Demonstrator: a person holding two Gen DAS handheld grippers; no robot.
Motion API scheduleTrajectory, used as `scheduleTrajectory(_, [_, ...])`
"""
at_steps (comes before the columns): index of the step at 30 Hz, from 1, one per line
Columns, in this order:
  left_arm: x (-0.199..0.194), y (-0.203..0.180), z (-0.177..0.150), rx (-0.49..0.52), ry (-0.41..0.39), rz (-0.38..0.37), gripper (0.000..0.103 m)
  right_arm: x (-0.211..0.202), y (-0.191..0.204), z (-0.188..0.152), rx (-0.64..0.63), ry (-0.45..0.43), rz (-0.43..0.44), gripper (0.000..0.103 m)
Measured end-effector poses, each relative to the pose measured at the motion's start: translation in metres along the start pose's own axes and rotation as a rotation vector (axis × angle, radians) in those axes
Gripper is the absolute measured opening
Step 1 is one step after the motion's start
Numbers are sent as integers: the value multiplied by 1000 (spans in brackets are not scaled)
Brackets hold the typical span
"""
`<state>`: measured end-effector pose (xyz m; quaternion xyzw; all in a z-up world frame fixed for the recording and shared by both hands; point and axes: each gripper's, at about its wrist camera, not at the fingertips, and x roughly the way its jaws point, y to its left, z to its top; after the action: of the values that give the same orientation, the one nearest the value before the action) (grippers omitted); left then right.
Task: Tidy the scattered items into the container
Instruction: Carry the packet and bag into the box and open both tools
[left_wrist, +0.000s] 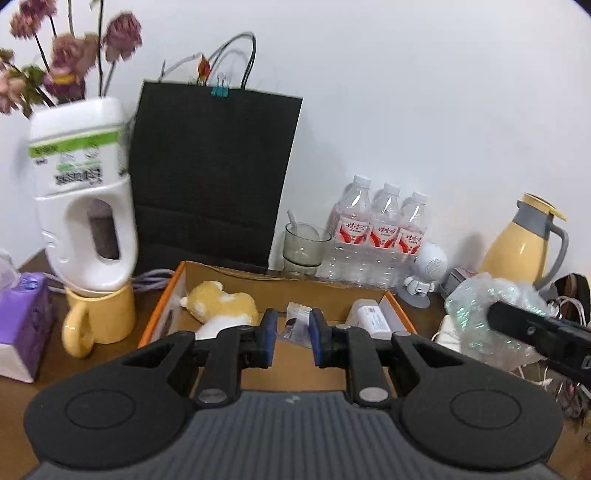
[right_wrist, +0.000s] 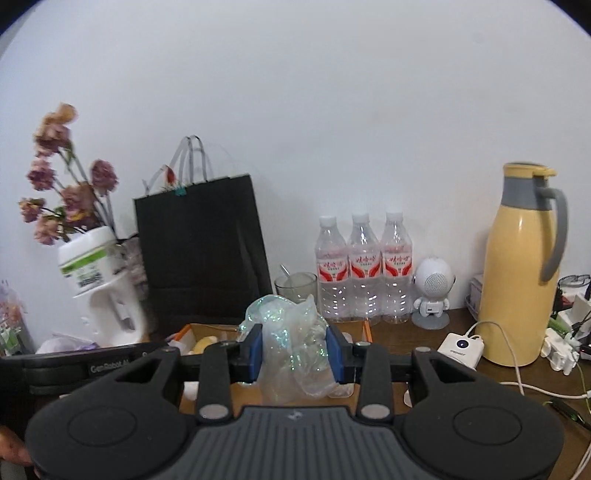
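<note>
Cardboard box (left_wrist: 334, 291) sits open in the middle of the desk, already holding a plush corgi toy (left_wrist: 221, 304) at its left end and a white adapter (left_wrist: 373, 319) at its right, with bare floor between them. That gap is your target. Your right gripper (right_wrist: 294, 350) is clamped on a crumpled iridescent plastic wrap (right_wrist: 291, 332), which bulges above and sags below the pads, so carry it well over the near wall before you let go, or the loose tail may drape outside. Your left gripper (left_wrist: 293, 334) is pinched on a small clear sachet (left_wrist: 297, 323), held just over the box's front edge. Lower it toward the bare floor, clear of the corgi, then part the pads; it is light and could cling to one of them.
</note>
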<state>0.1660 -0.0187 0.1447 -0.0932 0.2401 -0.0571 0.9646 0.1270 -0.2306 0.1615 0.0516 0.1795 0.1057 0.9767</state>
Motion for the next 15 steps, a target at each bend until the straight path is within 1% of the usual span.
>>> scheduleTrajectory(2, [14, 0, 4, 12, 27, 10, 20, 17, -3, 4, -3, 36, 3, 34])
scheduleTrajectory(4, [34, -2, 8, 56, 73, -3, 20, 38, -7, 6, -3, 100, 14, 35])
scheduleTrajectory(5, [46, 0, 8, 66, 112, -3, 20, 51, -8, 6, -10, 142, 27, 35])
scheduleTrajectory(6, [60, 2, 9, 57, 157, 18, 20, 65, -9, 5, -15, 195, 32, 35])
scheduleTrajectory(7, [74, 4, 10, 53, 210, 22, 20, 80, -12, 5, -12, 250, 27, 35])
scheduleTrajectory(9, [99, 8, 12, 35, 312, 9, 20, 106, -16, 6, -6, 345, 27, 35])
scheduleTrajectory(10, [113, 7, 12, 41, 368, -1, 20, 120, -18, 8, 3, 390, 20, 35])
scheduleTrajectory(11, [121, 6, 9, 56, 400, -10, 20, 132, -19, 8, 7, 436, 16, 35])
scheduleTrajectory(13, [140, 2, 5, 87, 471, 20, 20, 157, -22, 7, 27, 537, 29, 35])
scheduleTrajectory(15, [157, -2, -3, 122, 539, 36, 20, 180, -20, 2, 11, 632, 17, 35])
